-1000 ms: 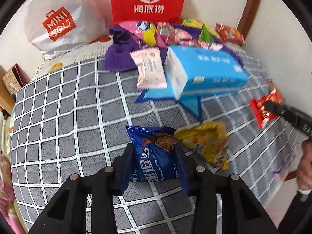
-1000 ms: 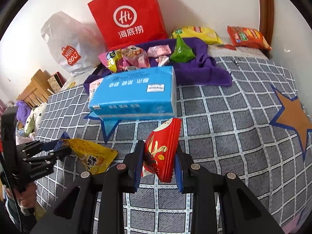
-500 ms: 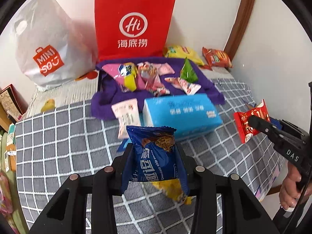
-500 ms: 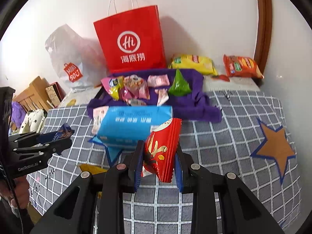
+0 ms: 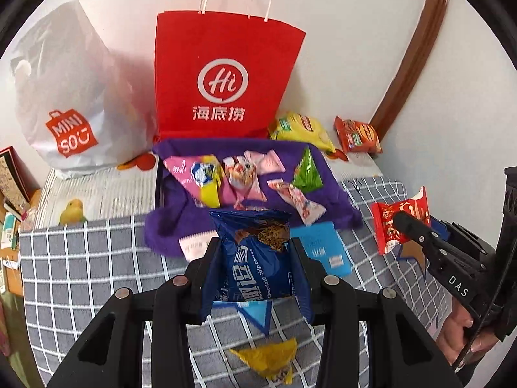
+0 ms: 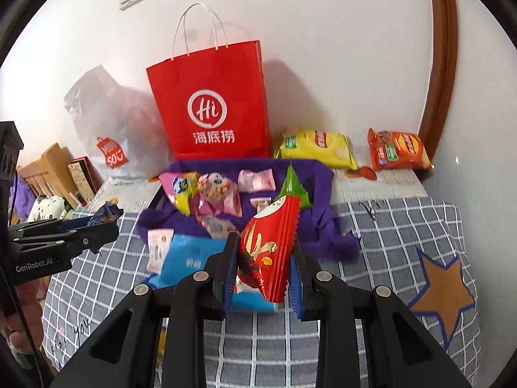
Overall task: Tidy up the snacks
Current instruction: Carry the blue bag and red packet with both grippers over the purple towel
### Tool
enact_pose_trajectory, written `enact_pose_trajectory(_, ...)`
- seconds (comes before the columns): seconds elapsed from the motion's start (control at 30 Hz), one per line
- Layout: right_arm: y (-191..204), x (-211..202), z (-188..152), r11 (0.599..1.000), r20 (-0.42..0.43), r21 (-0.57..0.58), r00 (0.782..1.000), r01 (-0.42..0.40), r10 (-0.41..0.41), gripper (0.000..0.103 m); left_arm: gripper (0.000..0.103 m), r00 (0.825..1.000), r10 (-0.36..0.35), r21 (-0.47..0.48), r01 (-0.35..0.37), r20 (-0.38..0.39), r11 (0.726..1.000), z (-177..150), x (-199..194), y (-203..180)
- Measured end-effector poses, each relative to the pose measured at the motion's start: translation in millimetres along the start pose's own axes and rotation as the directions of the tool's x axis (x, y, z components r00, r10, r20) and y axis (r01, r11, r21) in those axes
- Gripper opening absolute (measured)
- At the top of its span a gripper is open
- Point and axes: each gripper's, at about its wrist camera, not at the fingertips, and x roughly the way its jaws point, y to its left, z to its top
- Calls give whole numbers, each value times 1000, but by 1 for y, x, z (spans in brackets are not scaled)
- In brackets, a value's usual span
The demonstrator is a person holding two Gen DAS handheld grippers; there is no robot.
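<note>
We hold both packs above grid blanket (image 6: pixel 387 226): left gripper (image 5: pixel 255 268) clamped on blue chocolate-chip cookie pack (image 5: pixel 258 258), right gripper (image 6: pixel 263 262) on red snack pack (image 6: pixel 268 245). Light, crinkly, slippery foil, crushable contents; pinch mid-body, gentle squeeze.

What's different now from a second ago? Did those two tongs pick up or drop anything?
Nothing was picked up or dropped. Both tongs rose and drew back from the bed: the left tongs still clamp the blue cookie packet, the right tongs the red snack packet. The red bag, purple cloth and yellow packet stayed put.
</note>
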Motion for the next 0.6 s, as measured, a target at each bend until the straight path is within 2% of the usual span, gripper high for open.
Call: enact_pose_trajectory(0.6,9,61,52,1000,-14,4,1000,16,-16,28,39,1000,9,-23,-9,17,1000,64,45,19)
